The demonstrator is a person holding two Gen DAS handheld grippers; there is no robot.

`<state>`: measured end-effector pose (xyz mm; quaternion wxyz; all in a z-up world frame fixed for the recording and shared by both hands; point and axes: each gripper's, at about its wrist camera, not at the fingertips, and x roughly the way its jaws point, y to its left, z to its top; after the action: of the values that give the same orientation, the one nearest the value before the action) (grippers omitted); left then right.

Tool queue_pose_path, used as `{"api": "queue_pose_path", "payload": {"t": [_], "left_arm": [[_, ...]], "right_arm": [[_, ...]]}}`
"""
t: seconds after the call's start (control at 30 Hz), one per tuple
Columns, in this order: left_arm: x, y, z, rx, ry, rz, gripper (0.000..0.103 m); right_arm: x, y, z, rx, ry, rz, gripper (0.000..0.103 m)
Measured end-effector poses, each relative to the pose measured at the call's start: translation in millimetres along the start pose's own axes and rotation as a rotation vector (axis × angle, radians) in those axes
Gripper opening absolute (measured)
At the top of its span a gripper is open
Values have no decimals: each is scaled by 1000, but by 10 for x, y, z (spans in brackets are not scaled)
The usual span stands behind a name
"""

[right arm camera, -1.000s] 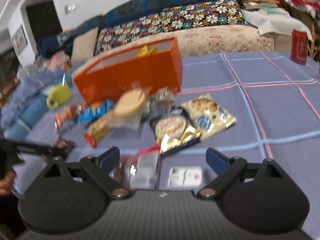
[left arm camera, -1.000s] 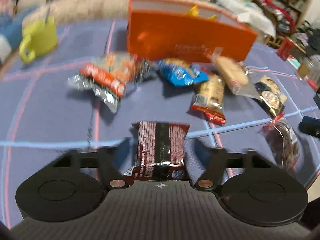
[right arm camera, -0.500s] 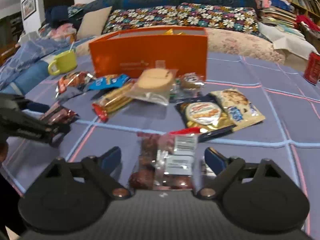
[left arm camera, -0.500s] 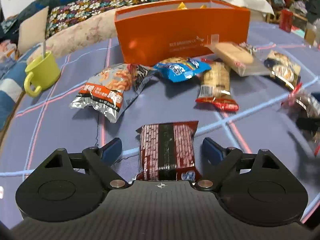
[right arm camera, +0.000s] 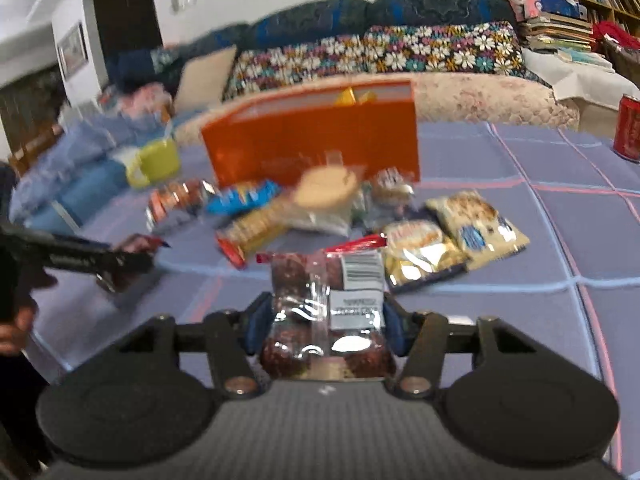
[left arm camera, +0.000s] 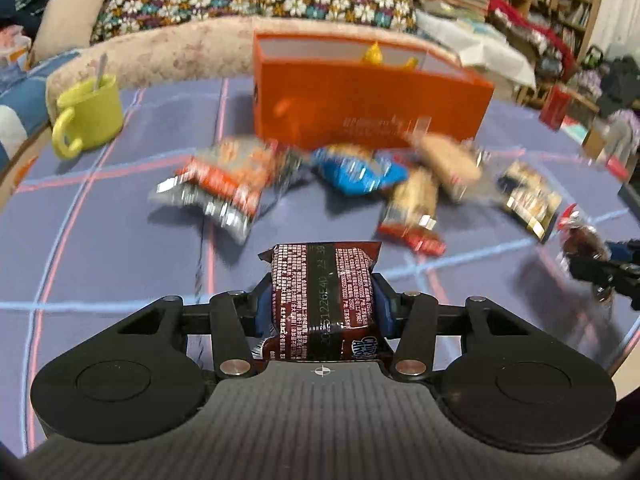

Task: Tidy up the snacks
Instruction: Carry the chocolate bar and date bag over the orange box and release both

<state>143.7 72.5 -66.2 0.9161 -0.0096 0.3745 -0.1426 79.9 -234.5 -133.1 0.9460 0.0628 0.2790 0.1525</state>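
My left gripper is shut on a dark red cookie pack, held above the purple tablecloth. My right gripper is shut on a clear bag of dark red snacks with a white label. An open orange box stands at the back of the table, also in the right wrist view. Several loose snack packs lie in front of it: an orange-silver bag, a blue bag, a biscuit pack and gold bags.
A yellow-green mug with a spoon stands at the table's back left. A red can stands at the back right. A sofa with a floral cover lies behind the table. The table edge runs close on the left in the right wrist view.
Both grippers have closed on their packs: the left on the dark red cookie pack, the right on the clear bag. Both packs are lifted off the cloth.
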Motion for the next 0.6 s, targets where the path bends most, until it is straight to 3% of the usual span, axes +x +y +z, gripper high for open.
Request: {"api": "queue_pose_path", "payload": {"t": [0.17,0.27,0.47,0.6], "left_arm": [[60,-95,525,-35,-23,-62,3],[168,-96,989,-46,-75,-59,3],[578,-101,1985,-65,-159,-37,3],[984,-144,2367,-80,-176,-28,3]], "right_arm": [[98,-64,551,25,-60,45,57],[291,-138,1045,-11,-111,13,57],[1072,-342,1968,-62,-151,-34,57],[1678,-468,2178,-43,-120,-40,58]]}}
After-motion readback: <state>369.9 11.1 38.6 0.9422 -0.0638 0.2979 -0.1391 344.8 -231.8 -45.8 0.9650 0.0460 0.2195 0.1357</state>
